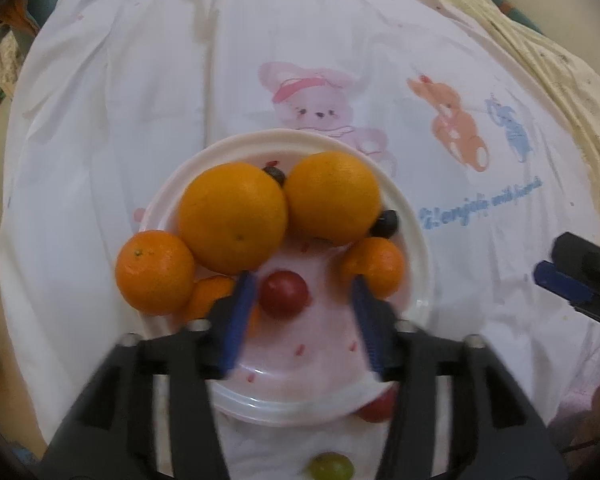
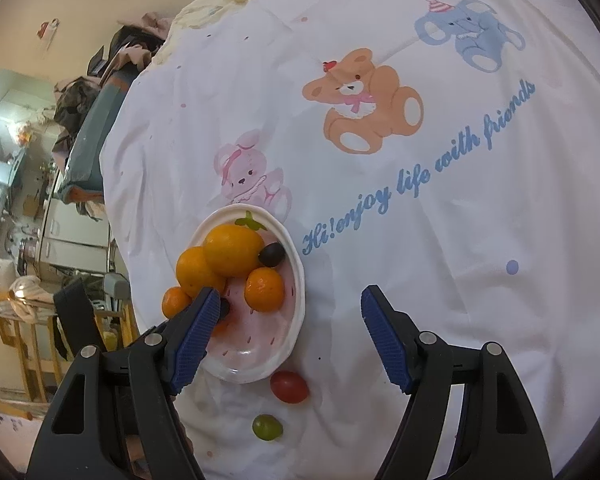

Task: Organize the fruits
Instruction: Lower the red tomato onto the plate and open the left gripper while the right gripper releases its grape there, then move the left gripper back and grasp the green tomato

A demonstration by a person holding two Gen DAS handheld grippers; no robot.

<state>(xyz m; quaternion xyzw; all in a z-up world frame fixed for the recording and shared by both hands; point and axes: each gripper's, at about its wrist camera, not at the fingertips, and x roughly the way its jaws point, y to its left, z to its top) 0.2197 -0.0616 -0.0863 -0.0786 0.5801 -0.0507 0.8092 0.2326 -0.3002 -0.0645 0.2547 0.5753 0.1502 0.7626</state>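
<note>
White bedding printed with cartoon animals and blue script covers the work surface (image 2: 420,280), with cluttered furniture off to one side in the right wrist view. Over it, the left gripper (image 1: 300,300) hovers low above a white plate (image 1: 416,216), its blue-padded jaws spread apart and holding nothing; a red grape (image 1: 284,294) lies on the plate directly between the fingertips, touching neither pad as far as can be seen. Around that grape the plate carries two large oranges (image 1: 232,216) side by side, smaller mandarins (image 1: 374,266) to either flank, and dark grapes (image 1: 385,223) tucked against the big fruit; one mandarin (image 1: 154,272) overhangs the plate's rim. The right gripper (image 2: 288,340) is also wide open and empty, poised beside the plate rather than over it. Off the plate, on the cloth just past its near rim, sit a second red grape (image 2: 289,386) and, a little farther out, a green grape (image 2: 267,427). Both loose grapes lie below and between the right gripper's fingers, nearer to it than to the left tool, whose own body partly hides them. Judging by that, the right hand looks better placed to gather the strays, dropping down and back toward them.
</note>
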